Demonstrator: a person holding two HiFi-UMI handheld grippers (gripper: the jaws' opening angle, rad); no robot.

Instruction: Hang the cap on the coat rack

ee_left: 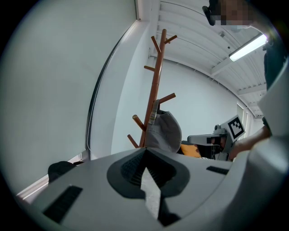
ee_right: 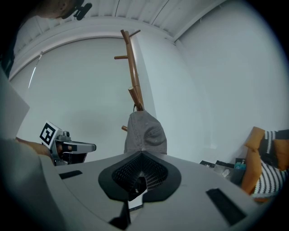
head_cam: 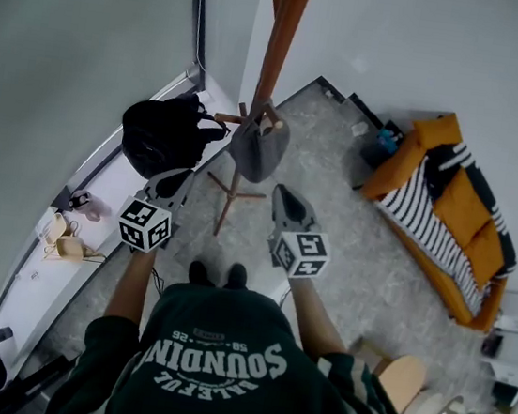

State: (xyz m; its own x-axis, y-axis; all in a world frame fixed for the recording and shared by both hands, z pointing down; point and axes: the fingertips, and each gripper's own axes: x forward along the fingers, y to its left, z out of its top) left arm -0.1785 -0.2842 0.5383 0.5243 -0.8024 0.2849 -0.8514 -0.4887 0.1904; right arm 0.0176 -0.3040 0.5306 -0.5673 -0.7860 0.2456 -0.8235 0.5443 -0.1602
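A grey cap [head_cam: 259, 149] hangs on a lower peg of the wooden coat rack [head_cam: 277, 52], free of both grippers. My left gripper [head_cam: 175, 184] is shut and empty, below and left of the cap. My right gripper [head_cam: 282, 195] is shut and empty too, just right of the rack's base. In the left gripper view the cap [ee_left: 165, 133] hangs beside the pole [ee_left: 156, 85], beyond the shut left gripper [ee_left: 145, 151], and the right gripper [ee_left: 216, 140] shows at the right. In the right gripper view the cap [ee_right: 144, 133] hangs straight ahead of the shut right gripper [ee_right: 141, 155], under the pole [ee_right: 132, 67].
A black bag [head_cam: 163, 134] lies left of the rack by the window. A white ledge [head_cam: 66, 233] with small items runs along the left wall. An orange sofa [head_cam: 447, 217] with a striped blanket stands at the right. A round wooden stool [head_cam: 402, 381] is at the lower right.
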